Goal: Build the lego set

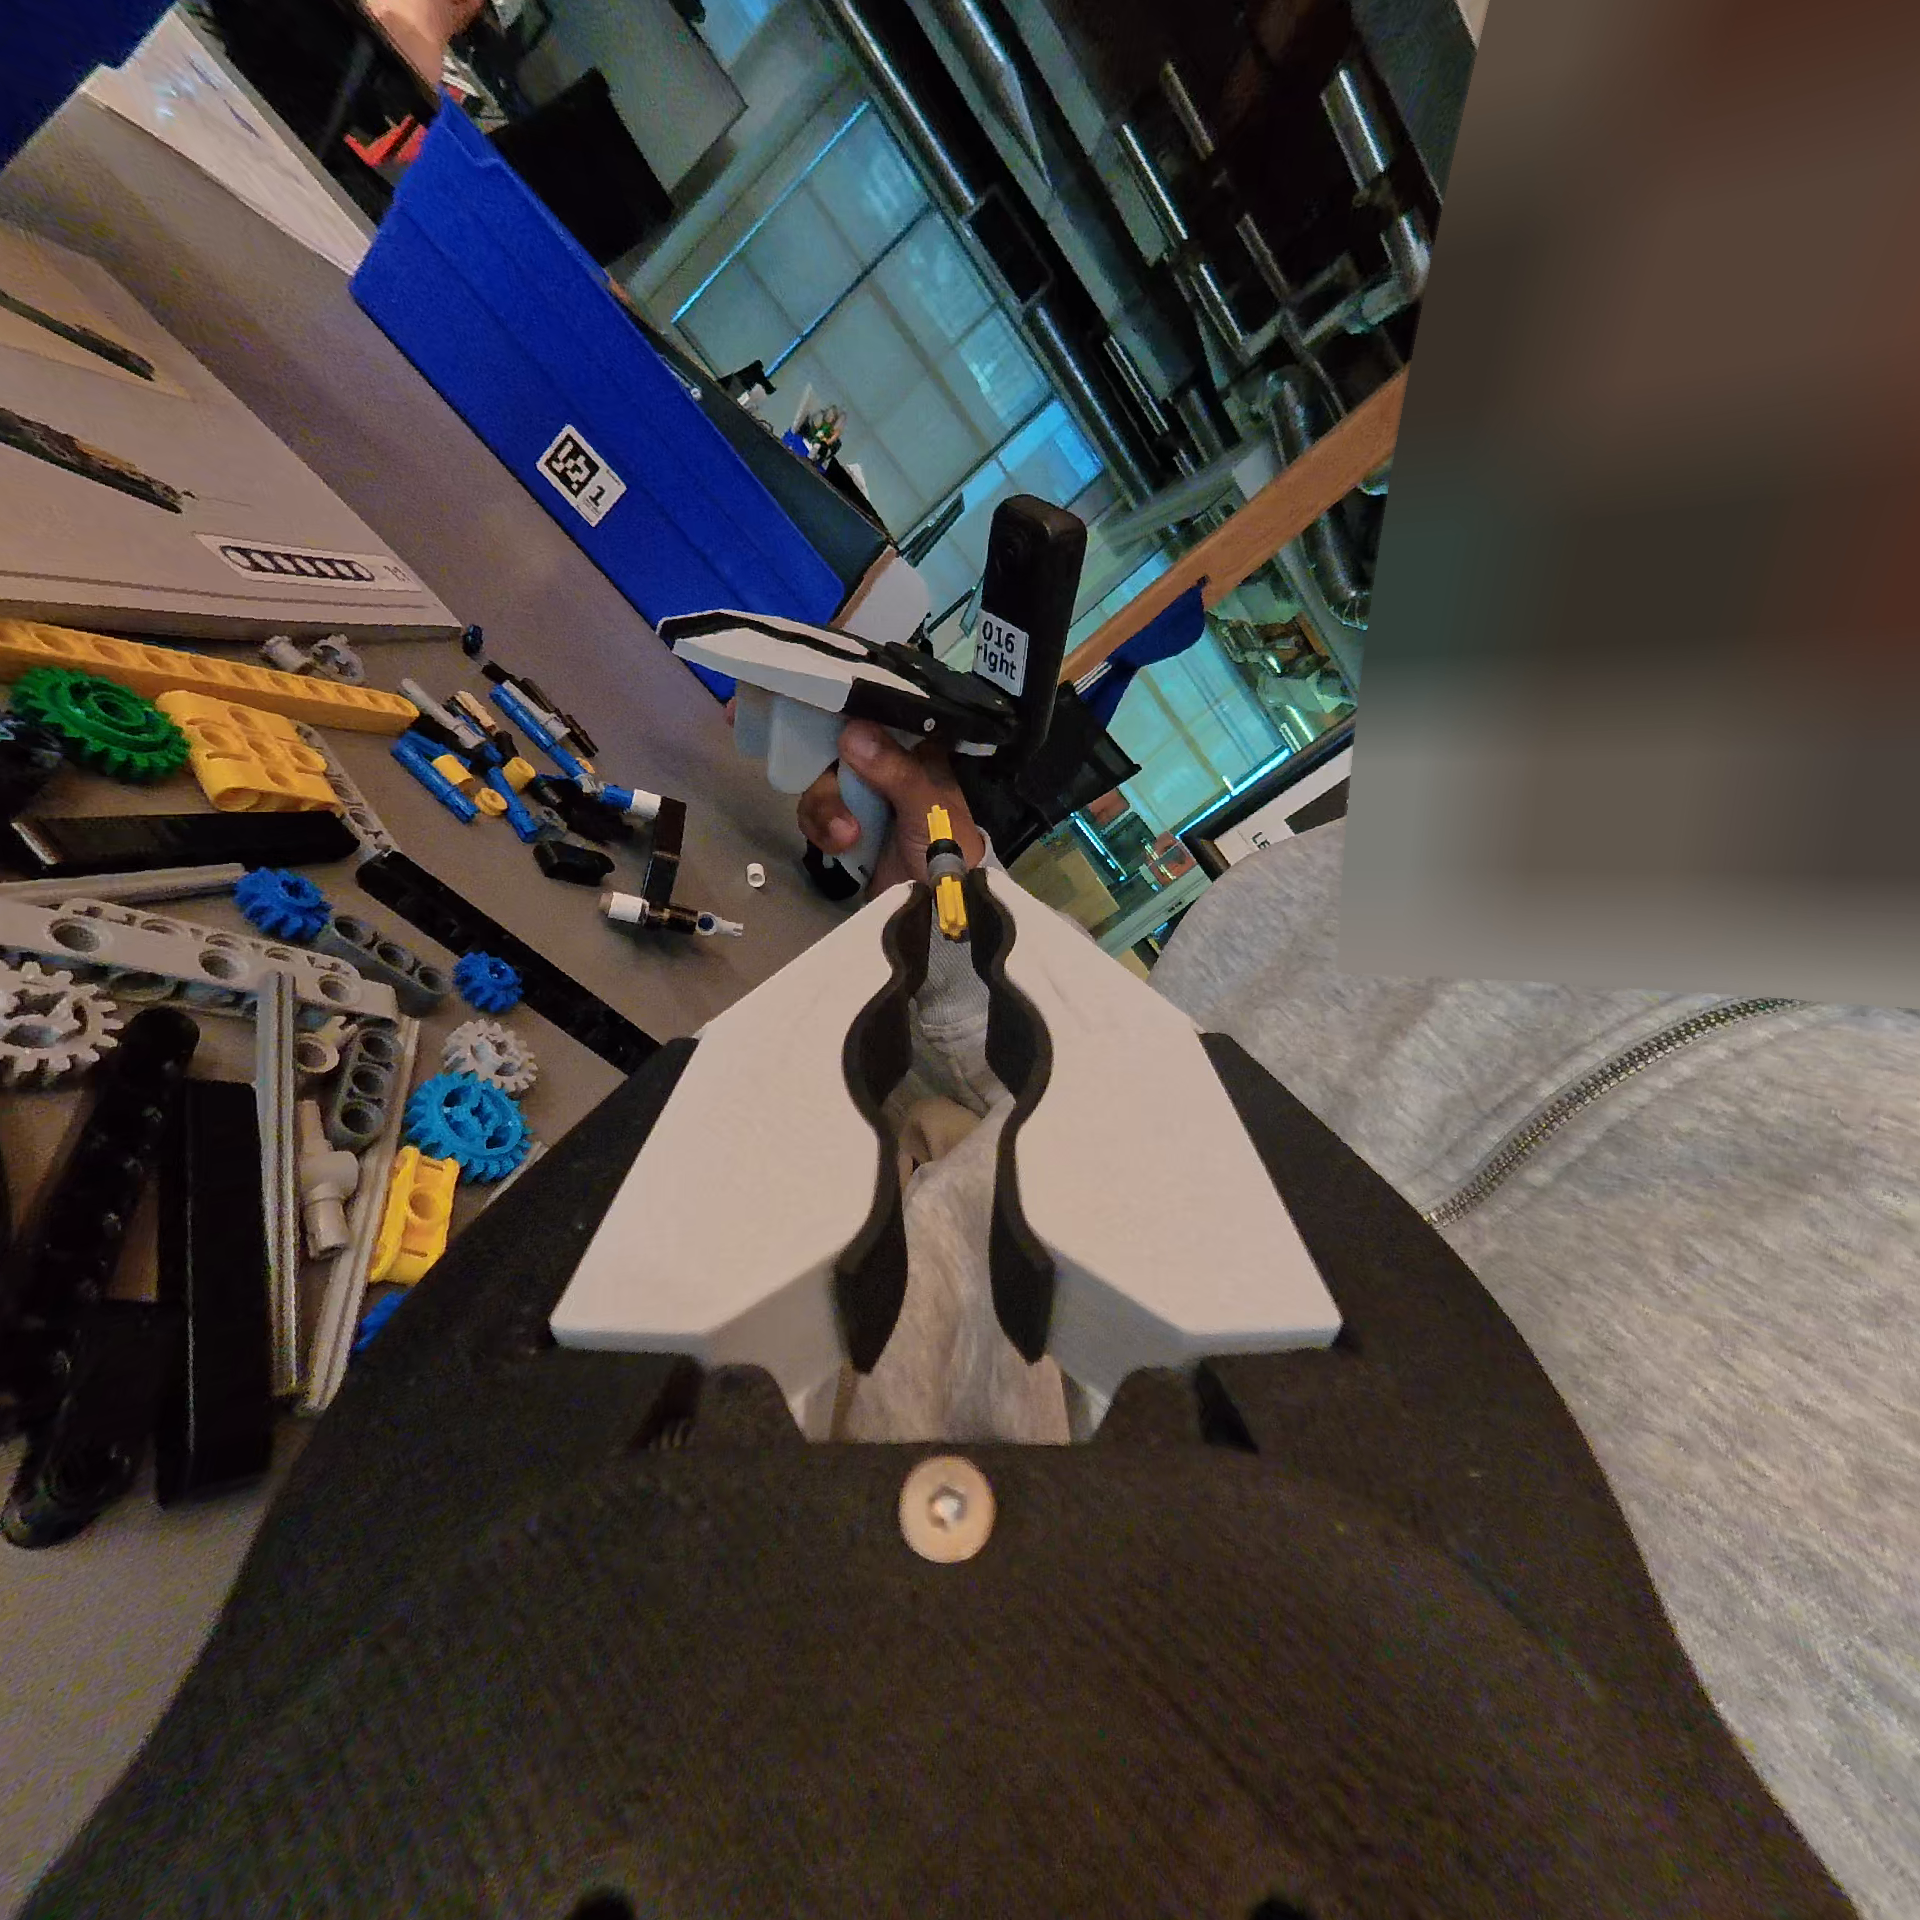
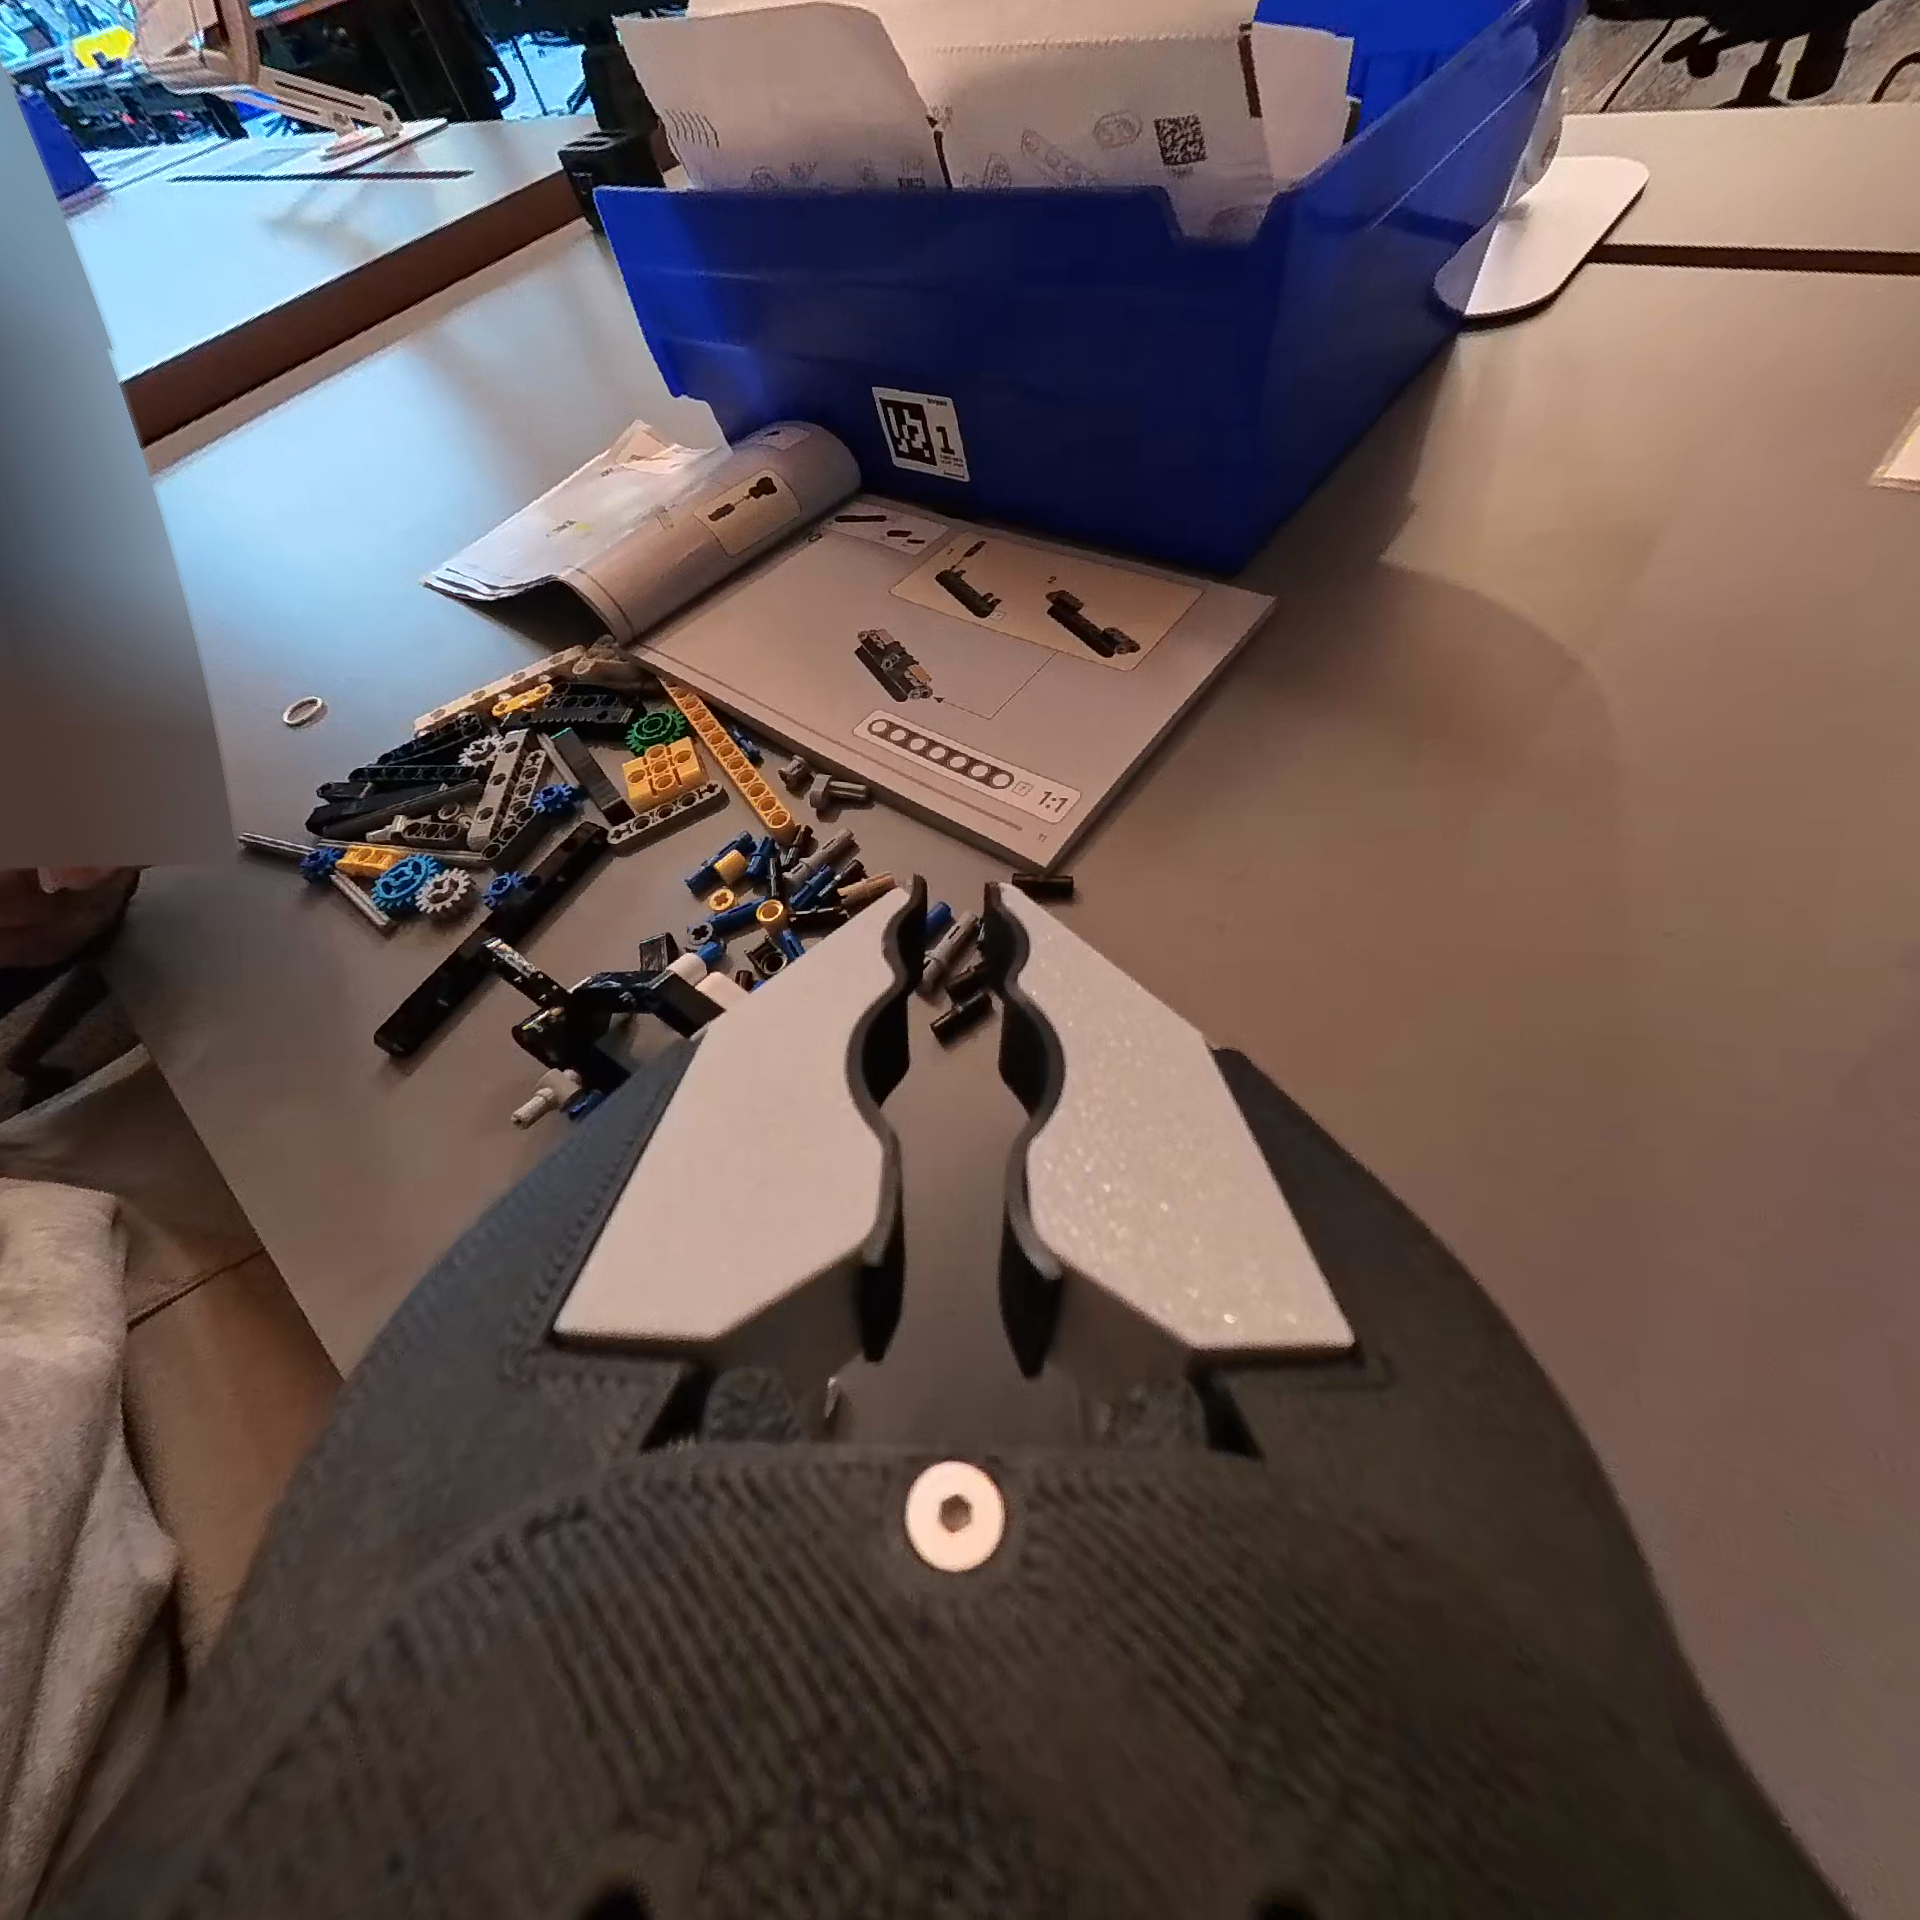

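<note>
My left gripper (image 1: 945,902) is shut on a small yellow axle with a grey bush (image 1: 941,864), held upright in the air in front of a person's grey sweater. My right gripper (image 2: 953,902) hovers over the loose Lego Technic parts (image 2: 582,821) on the grey table (image 2: 1455,935). Its jaws stand a narrow gap apart with nothing held; small pins (image 2: 951,951) on the table show through the gap. The right gripper also shows in the left wrist view (image 1: 675,632), held by a hand. The parts pile (image 1: 249,935) of beams, gears and pins lies at the left there.
An open instruction booklet (image 2: 997,675) lies behind the parts. A blue bin (image 2: 1091,343) with paper bags stands behind it and shows in the left wrist view (image 1: 540,364). A white stand base (image 2: 1548,229) is at the far right. A small ring (image 2: 302,711) lies left. Some 20 cm of space lies between my two pairs of fingers.
</note>
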### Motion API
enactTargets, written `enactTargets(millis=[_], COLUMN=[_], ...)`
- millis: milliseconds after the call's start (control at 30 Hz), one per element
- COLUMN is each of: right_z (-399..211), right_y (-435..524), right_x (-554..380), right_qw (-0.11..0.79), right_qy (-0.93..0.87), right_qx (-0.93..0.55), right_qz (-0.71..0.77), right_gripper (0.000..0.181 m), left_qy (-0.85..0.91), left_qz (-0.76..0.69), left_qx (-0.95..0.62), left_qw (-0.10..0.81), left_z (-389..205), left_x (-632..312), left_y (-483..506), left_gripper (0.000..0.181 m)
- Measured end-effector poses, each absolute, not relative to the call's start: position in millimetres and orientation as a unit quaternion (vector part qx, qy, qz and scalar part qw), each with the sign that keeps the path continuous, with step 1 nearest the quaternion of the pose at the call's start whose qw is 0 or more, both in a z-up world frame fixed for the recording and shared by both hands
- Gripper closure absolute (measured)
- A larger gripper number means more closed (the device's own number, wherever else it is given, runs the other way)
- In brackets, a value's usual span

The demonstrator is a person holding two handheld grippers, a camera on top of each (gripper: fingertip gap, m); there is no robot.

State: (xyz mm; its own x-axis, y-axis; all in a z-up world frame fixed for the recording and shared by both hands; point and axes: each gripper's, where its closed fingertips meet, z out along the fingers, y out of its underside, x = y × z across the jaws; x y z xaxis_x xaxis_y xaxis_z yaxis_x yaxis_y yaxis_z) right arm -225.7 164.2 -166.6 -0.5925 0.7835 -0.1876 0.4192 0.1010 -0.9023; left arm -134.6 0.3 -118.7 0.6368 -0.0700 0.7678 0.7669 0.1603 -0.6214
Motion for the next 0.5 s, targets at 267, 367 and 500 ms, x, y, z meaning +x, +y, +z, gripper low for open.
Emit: enactTargets(millis=[267, 367, 500], right_z=[-167.5, -169.2, -171.2], right_y=[163.7, 162.5, 161.3], right_x=[-225.9, -225.8, -225.9], right_qw=[0.169, 0.168, 0.168], right_qy=[-0.722, -0.726, -0.731], right_qx=[-0.418, -0.417, -0.416], right_qz=[0.524, 0.52, 0.514], right_gripper=[0.172, 0.172, 0.172], left_qy=[-0.304, -0.304, -0.305], left_qz=[-0.308, -0.31, -0.313], left_qx=[-0.572, -0.572, -0.57], left_qw=[0.697, 0.696, 0.696], left_z=[-119.0, -119.3, -119.4], left_x=[-135.1, -135.1, -135.5], left_y=[0.3, 0.8, 0.5], left_gripper=[0.176, 0.176, 0.176])
